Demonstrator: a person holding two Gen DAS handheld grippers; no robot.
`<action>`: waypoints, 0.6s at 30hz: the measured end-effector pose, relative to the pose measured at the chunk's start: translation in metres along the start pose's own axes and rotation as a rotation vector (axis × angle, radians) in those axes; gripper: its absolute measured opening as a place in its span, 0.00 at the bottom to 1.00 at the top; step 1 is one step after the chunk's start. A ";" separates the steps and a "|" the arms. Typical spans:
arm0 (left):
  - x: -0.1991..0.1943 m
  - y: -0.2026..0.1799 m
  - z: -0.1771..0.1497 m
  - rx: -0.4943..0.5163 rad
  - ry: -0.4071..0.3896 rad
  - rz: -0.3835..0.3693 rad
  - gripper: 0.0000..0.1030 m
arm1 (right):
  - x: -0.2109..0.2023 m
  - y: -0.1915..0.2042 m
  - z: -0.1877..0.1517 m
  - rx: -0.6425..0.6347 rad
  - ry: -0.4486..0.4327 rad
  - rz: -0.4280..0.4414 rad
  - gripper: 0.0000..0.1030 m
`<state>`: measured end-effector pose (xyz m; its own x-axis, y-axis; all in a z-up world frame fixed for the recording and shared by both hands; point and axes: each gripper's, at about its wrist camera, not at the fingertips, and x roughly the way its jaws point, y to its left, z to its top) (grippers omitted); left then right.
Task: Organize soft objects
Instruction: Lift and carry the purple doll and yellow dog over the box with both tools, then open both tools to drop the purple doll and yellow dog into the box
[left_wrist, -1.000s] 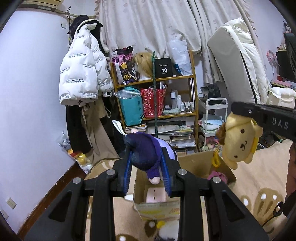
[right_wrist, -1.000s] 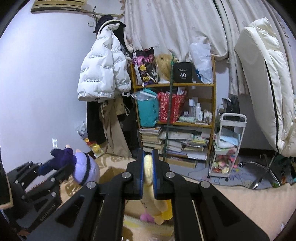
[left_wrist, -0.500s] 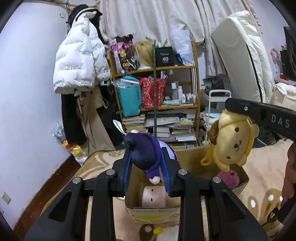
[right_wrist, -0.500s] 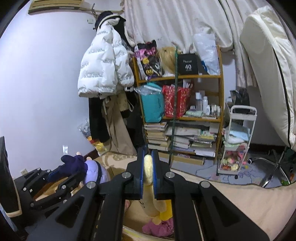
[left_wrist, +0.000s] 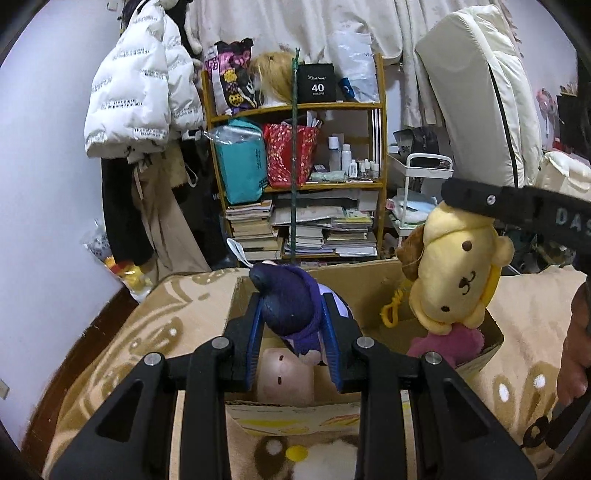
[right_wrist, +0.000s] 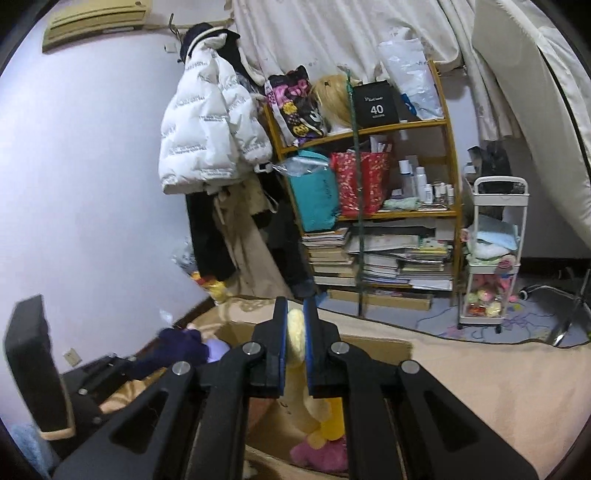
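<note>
Sinking toward the box (left_wrist: 373, 280), both grippers sit lower than a second ago: the cardboard mouth fills more of the left view now, and the shelf (left_wrist: 295, 107) behind has slid up the frame. The yellow dog (left_wrist: 456, 275), which hung clear above the box a second back, now has its bottom edge touching the pink toy (left_wrist: 448, 343) inside. The purple doll (left_wrist: 291, 306) has dropped as well and hangs over the left half of the opening, just above the pale block toy (left_wrist: 284, 373).

The left gripper (left_wrist: 293, 341) is clamped on the purple doll, blue pads pressing its dark body from both sides. The right gripper (right_wrist: 295, 345) is shut tight on a thin yellow part of the dog; from its own camera only that sliver shows between the pads, and the dog's body is mostly hidden below the fingers. Which part of the dog it pinches I cannot tell. A hand (left_wrist: 572, 350) is cut off at the right edge of the left view.

The dog is plush, cream-yellow, with a brown cap, dot eyes, a small stitched mouth and a yellow loop at its side. The doll has a dark navy head or hood, a lilac body and a white tag at the top. The box rests on a tan patterned blanket (left_wrist: 147, 339).
</note>
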<state>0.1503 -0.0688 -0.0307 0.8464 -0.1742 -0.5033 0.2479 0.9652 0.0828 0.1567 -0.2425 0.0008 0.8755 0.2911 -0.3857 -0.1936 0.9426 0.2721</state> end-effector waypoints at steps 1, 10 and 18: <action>0.001 0.001 0.000 -0.007 0.005 -0.009 0.28 | -0.001 0.002 0.001 0.001 -0.005 0.010 0.08; 0.007 0.000 -0.005 -0.010 0.050 -0.020 0.30 | 0.001 0.015 -0.002 -0.015 0.000 0.052 0.08; 0.002 -0.002 -0.007 0.014 0.035 0.030 0.57 | 0.015 0.005 -0.013 0.010 0.066 0.001 0.11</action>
<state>0.1482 -0.0695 -0.0378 0.8368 -0.1381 -0.5298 0.2292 0.9671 0.1100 0.1630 -0.2312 -0.0155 0.8441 0.3029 -0.4425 -0.1900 0.9406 0.2815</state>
